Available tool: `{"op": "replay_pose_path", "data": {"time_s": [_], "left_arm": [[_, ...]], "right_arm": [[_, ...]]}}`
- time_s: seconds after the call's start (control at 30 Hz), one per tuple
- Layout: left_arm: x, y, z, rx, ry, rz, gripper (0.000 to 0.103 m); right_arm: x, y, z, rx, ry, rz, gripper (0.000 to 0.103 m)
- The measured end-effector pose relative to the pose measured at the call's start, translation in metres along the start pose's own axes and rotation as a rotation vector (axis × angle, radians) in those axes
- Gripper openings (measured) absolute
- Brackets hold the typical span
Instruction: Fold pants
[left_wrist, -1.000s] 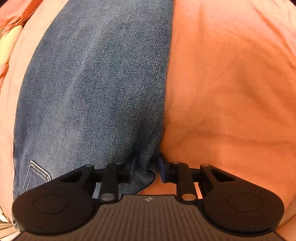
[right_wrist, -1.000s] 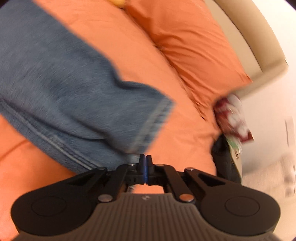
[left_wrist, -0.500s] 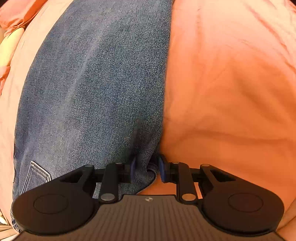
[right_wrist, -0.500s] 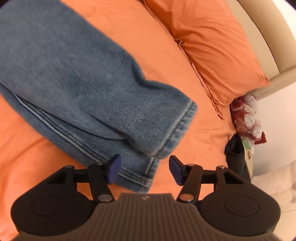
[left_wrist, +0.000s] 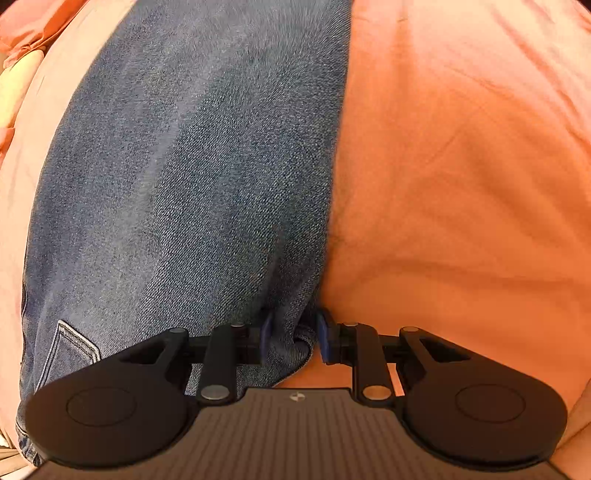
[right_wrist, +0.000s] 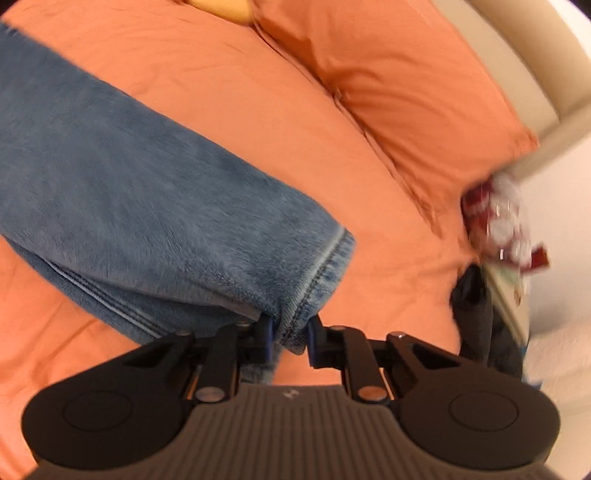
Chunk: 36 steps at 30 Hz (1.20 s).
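Blue denim pants (left_wrist: 192, 177) lie lengthwise on an orange bed sheet (left_wrist: 461, 184). My left gripper (left_wrist: 293, 338) holds the near right edge of the waist end between its blue pads; a back pocket corner (left_wrist: 70, 343) shows at lower left. In the right wrist view the stacked pant legs (right_wrist: 155, 206) run from the left, and my right gripper (right_wrist: 290, 338) is shut on the leg hem (right_wrist: 317, 277), with denim between the pads.
An orange pillow (right_wrist: 399, 85) lies at the upper right against a beige headboard (right_wrist: 517, 55). A red and white packet (right_wrist: 498, 225) and a black item (right_wrist: 476, 314) sit past the bed's right edge.
My right gripper opened half a second ago, then closed on the leg hem. My left gripper stayed on the waist edge, its jaws a little wider.
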<state>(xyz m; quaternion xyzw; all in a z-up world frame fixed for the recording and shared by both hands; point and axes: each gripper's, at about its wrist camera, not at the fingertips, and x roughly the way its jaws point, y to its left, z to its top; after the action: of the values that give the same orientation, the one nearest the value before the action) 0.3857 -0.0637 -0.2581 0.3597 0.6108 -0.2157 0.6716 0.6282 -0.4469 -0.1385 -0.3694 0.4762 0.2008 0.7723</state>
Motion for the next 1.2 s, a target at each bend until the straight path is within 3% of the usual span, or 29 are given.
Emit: {"op": "replay_pose_path", "data": {"time_s": [0.07,0.17,0.23,0.3,0.37,0.47,0.6,0.7,0.77,0.9,0.97,1.1,1.2], "left_arm": [[-0.002,0.003,0.000,-0.008,-0.001,-0.003,0.028],[-0.001,0.004,-0.001,-0.003,-0.003,0.002,0.028],[-0.001,0.005,0.000,-0.002,0.000,0.002,0.028],[0.000,0.006,0.002,-0.006,0.004,0.000,0.028],[0.001,0.006,0.002,-0.006,0.003,0.001,0.028],[0.001,0.004,0.001,-0.002,-0.001,0.006,0.028],[-0.003,0.003,-0.001,0.010,-0.015,0.008,0.028],[-0.005,-0.001,-0.008,0.015,-0.043,0.020,0.029],[-0.008,-0.004,-0.014,0.004,-0.071,0.033,0.040],[-0.014,-0.003,-0.025,-0.073,-0.119,0.007,0.052],[-0.014,-0.004,-0.028,-0.105,-0.136,0.004,0.056],[-0.010,-0.015,-0.028,-0.092,-0.142,0.048,0.060],[-0.009,-0.019,-0.025,-0.129,-0.142,0.059,0.060]], "right_arm": [[0.018,0.003,0.000,0.017,0.095,0.020,0.013],[0.042,0.010,-0.006,0.027,0.171,-0.017,0.021],[0.053,0.013,-0.015,0.000,0.232,-0.106,0.020],[0.052,0.011,-0.026,0.011,0.241,-0.145,0.021],[0.038,0.014,-0.035,0.021,0.175,-0.126,0.021],[0.020,0.049,-0.046,-0.146,0.096,-0.154,0.031],[0.014,0.118,-0.068,-0.486,-0.002,-0.185,0.041],[0.028,0.159,-0.084,-0.734,-0.066,-0.273,0.050],[0.045,0.174,-0.092,-0.833,-0.064,-0.310,0.057],[0.072,0.182,-0.096,-0.884,-0.042,-0.402,0.057],[0.082,0.184,-0.100,-0.910,-0.025,-0.463,0.046],[0.099,0.184,-0.115,-0.978,-0.010,-0.529,0.041],[0.108,0.186,-0.118,-0.990,-0.013,-0.594,0.030]]}}
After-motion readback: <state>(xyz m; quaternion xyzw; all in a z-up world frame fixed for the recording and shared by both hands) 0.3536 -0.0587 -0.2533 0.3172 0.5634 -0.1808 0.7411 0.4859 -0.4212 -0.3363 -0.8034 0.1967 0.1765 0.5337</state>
